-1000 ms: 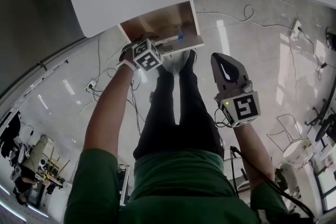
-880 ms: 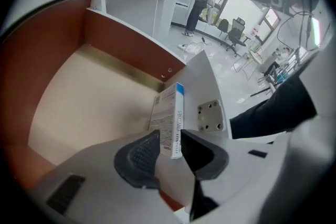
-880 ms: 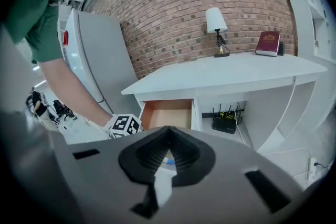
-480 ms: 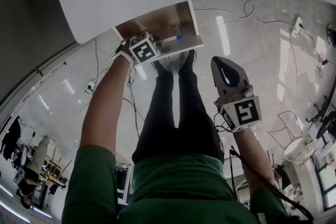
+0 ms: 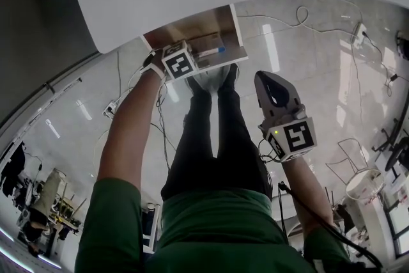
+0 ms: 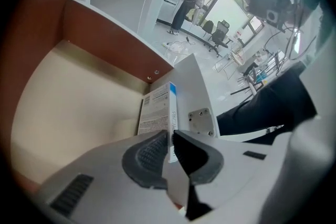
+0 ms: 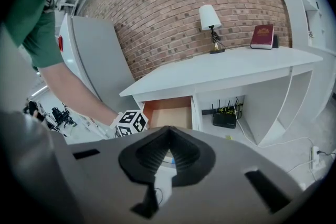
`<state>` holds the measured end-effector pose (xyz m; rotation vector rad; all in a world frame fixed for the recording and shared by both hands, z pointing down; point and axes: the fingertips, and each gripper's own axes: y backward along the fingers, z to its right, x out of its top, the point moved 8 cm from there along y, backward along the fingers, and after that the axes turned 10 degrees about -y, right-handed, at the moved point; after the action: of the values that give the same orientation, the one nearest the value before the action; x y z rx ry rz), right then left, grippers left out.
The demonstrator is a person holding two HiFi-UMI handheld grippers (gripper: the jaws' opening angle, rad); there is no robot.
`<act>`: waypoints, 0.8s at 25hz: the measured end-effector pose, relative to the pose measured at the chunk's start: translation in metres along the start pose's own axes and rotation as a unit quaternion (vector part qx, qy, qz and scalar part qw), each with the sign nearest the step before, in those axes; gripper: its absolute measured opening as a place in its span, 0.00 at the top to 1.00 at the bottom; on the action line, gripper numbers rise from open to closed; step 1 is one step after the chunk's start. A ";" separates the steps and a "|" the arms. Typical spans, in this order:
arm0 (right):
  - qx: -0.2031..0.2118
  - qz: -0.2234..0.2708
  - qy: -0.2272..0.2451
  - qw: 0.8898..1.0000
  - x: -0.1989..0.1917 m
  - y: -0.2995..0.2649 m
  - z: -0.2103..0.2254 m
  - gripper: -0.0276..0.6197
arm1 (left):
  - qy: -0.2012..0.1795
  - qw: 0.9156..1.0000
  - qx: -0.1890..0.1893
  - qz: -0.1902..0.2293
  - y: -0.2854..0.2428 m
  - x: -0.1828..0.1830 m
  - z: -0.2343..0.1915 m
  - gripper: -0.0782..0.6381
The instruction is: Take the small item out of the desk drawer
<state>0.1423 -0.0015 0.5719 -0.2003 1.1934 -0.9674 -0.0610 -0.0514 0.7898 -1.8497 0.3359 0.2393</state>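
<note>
Our left tool point(image 6: 169, 138) has just been closing and now clamps the near edge of the box point(image 6: 156, 107) in the drawer point(image 6: 79, 113). Our right tool point(image 7: 168, 136) hangs well apart from it, jaws together.

White desk point(image 7: 226, 68): drawer point(image 7: 168, 115) open, left gripper point(image 7: 131, 122) at its front; lamp point(image 7: 211, 21) and red book point(image 7: 262, 36) on top. Right gripper point(image 7: 168, 131) jaws together, empty.

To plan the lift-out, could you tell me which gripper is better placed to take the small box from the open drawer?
Left. The left gripper is inside the drawer, and its fingers have just been closing on the small box. The right gripper hangs shut and empty outside it.
</note>
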 end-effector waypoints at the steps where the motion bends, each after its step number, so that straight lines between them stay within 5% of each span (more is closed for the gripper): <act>1: 0.000 0.000 0.000 1.000 0.000 0.000 -0.001 0.95 | 0.000 1.000 0.003 0.003 0.002 0.000 0.001 0.84; 20: 0.016 0.026 0.004 1.000 0.020 0.007 -0.021 0.95 | 0.052 0.995 0.041 0.079 0.063 0.011 0.021 0.88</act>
<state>0.1289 -0.0044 0.5453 -0.1387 1.1835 -0.9422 -0.0726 -0.0496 0.7233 -1.7600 0.5580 0.2337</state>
